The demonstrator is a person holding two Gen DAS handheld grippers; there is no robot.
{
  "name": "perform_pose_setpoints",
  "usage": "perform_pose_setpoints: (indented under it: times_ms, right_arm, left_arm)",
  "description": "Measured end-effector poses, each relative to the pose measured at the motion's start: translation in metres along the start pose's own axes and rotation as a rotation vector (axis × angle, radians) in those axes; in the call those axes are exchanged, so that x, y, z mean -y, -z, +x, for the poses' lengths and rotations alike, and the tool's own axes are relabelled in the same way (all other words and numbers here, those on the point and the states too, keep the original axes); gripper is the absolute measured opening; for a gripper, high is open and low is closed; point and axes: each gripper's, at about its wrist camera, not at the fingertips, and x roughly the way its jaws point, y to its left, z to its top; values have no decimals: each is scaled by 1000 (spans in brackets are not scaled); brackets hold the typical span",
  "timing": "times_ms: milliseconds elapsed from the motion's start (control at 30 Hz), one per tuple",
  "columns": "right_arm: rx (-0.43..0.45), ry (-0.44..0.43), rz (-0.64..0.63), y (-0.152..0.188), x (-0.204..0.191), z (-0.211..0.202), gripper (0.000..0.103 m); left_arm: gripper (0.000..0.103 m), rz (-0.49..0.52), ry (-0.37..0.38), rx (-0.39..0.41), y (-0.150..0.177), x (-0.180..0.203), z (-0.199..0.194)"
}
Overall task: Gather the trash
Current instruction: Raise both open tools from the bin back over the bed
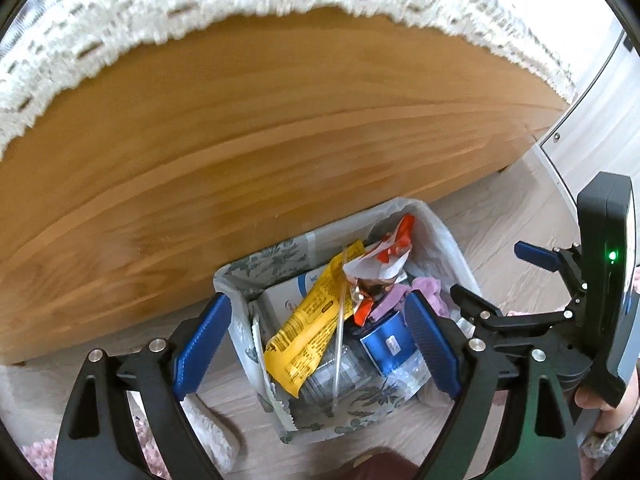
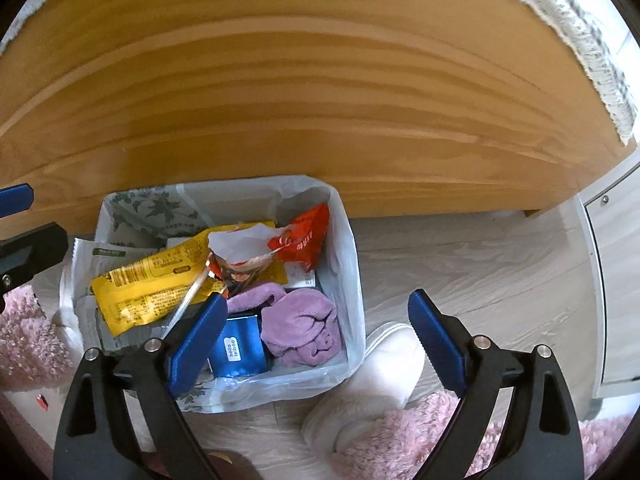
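Observation:
A small bin lined with a white leaf-print bag (image 1: 448, 248) (image 2: 348, 264) stands on the floor against a wooden bed frame. Inside lie a yellow wrapper (image 1: 308, 328) (image 2: 152, 288), a red and white wrapper (image 1: 384, 256) (image 2: 300, 240), a purple cloth (image 2: 300, 320) and a blue package (image 1: 388, 344) (image 2: 240, 348). My left gripper (image 1: 316, 320) hangs open over the bin with nothing between its pads. My right gripper (image 2: 318, 312) is open too, its left finger above the bin and its right finger over the floor. In the left wrist view the right gripper (image 1: 500, 276) shows beside the bin.
The wooden bed frame (image 1: 240, 140) rises right behind the bin, with a white fringed bedspread (image 1: 120, 40) on top. A white slipper (image 2: 372, 376) and a pink fluffy rug (image 2: 24, 332) lie on the pale wood floor. A white cabinet (image 2: 616, 280) stands at the right.

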Motion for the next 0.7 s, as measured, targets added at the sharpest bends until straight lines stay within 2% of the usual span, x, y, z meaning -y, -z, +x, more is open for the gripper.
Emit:
perform_pose_setpoints:
  times_ms: [233,300,400,567,700]
  right_arm:
    - [108,10,-1,2,1,-26,88]
    - [152,-8,2,3,3,-36,95]
    - [214,-20,4,4,5,-52,95]
    - [325,-42,16,4,8,-77,95]
    - [429,-56,24,-1,12,-106,95]
  left_arm:
    - [90,23,-24,106,-1,2,-25]
    - [93,27,-20,148,-1,3,-36]
    - [94,53,-30,197,-2,8,-52]
    - [95,80,-27,305,-5,13,-88]
    - [95,78,8,370,-10,11,-119]
